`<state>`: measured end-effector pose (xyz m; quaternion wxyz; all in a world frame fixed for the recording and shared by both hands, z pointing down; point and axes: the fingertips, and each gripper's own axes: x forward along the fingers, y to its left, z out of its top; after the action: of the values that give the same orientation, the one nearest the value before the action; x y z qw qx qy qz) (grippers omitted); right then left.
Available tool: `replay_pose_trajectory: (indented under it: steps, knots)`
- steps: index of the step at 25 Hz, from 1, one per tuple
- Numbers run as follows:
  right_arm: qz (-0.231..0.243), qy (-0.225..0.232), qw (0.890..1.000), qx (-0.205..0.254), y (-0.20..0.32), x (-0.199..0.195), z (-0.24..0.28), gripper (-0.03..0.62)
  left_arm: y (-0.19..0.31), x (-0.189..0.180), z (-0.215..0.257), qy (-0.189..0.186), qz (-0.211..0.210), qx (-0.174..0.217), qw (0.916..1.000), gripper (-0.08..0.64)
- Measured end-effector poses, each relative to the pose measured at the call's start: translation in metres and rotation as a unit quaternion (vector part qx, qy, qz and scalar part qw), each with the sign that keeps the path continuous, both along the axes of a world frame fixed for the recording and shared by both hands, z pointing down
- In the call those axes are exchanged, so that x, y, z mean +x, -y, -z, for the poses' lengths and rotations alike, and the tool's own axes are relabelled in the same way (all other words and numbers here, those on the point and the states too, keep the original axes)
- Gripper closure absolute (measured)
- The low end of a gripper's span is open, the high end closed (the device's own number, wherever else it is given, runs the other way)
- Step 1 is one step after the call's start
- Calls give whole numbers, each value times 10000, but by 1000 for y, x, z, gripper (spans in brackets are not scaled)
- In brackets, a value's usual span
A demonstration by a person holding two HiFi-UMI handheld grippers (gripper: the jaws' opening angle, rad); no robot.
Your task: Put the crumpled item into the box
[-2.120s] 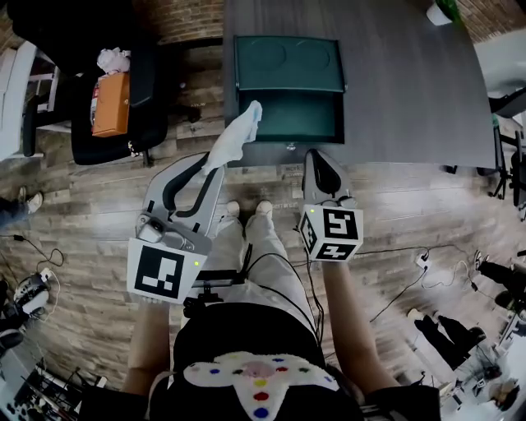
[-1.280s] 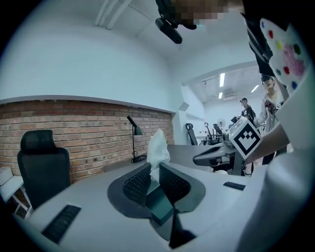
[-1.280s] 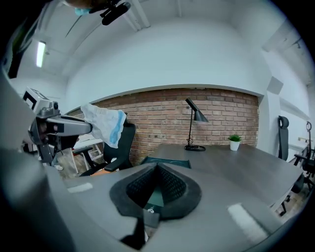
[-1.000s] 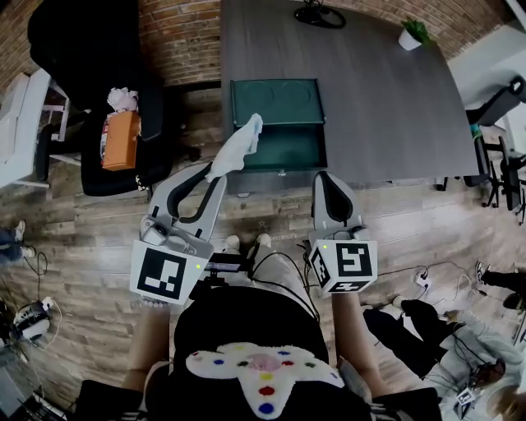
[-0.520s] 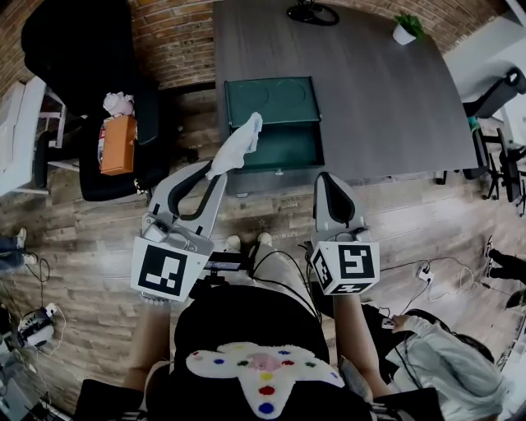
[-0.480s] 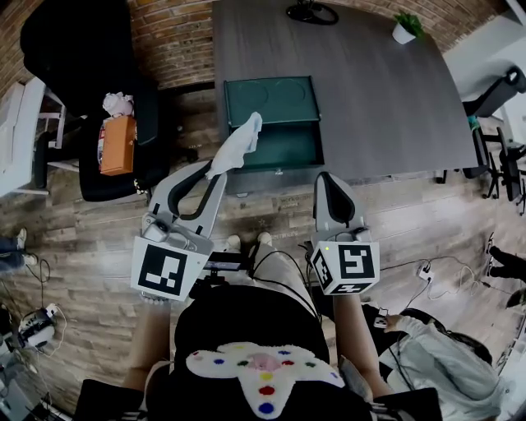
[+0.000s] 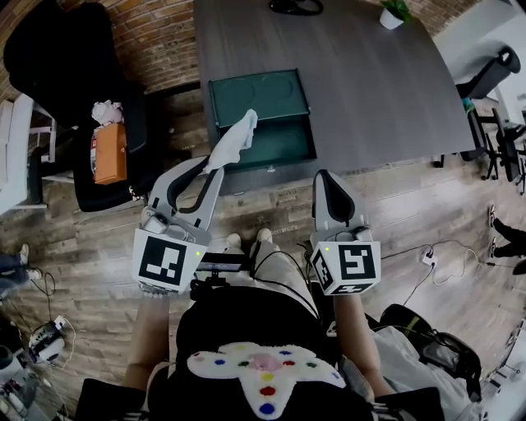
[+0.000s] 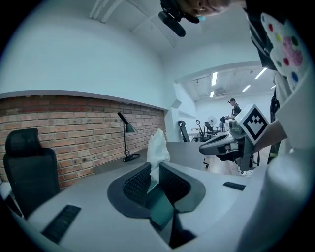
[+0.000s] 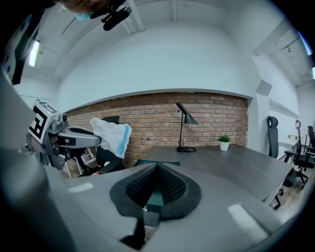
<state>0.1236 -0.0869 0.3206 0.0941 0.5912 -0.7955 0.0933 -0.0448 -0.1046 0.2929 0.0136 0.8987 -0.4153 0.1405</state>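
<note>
Left gripper (image 7: 212,167), in the head view, is holding the cloth (image 7: 233,140) by the near-left corner of the open box (image 7: 275,144), the right gripper (image 7: 325,175) idling alongside. Its own view is showing jaws clamped on the cloth's lower end (most is standing free above), so carrying it fully over the opening before releasing looks wise. Across in the right gripper view, jaws are sitting together, empty.

A dark grey desk (image 7: 378,99) runs up to a brick wall (image 7: 156,37). At the desk's far end stand a small potted plant (image 7: 394,11) and the base of a black desk lamp (image 7: 294,6). Left of the desk, a black office chair (image 7: 57,57) carries an orange carton (image 7: 109,154) with a white wad (image 7: 105,111) at its top. Wooden floor (image 7: 74,247) spreads out from the desk's near edge, and a white plug and cable (image 7: 425,256) lie on it to the right.
</note>
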Motion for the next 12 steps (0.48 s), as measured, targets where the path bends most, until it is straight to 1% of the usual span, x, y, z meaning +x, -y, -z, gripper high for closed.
replay_pose_trajectory:
  steps: [6, 12]
  knots:
    - [-178, -11, 9998, -46, 0, 9, -4, 583, 18, 11, -22, 207, -206, -24, 9996, 503]
    - [-413, -31, 9991, -101, -3, 23, -6, 583, 37, 28, -50, 473, -467, -165, 9976, 503]
